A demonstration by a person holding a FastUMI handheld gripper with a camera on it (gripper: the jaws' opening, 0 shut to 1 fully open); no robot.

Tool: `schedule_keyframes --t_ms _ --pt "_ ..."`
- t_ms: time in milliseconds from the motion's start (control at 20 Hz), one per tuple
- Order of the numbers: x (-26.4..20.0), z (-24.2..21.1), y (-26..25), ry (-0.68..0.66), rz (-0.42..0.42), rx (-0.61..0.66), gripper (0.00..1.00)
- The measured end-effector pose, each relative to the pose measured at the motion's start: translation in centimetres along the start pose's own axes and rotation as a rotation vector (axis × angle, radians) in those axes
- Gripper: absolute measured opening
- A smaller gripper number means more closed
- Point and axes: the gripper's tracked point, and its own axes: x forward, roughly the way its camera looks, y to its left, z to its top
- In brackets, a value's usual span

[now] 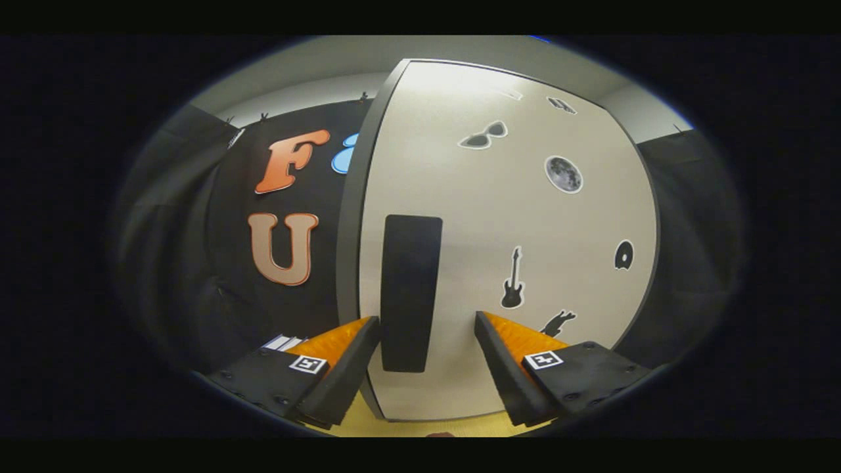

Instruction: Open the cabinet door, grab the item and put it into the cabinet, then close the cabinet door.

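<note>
- The gripper (427,322) is held with jaws released, spread either side of the dark handle (410,292).
- The cabinet door (525,223) is shut; the handle should be centred before clamping.

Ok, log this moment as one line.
door closed | handle just ahead, between fingers | gripper open | nothing held
</note>
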Motion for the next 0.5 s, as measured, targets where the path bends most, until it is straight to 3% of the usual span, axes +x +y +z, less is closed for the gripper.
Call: schedule_keyframes --t_ms 500 --pt "-9.1 4.3 -2.4 -0.097 0.094 0.008 0.94"
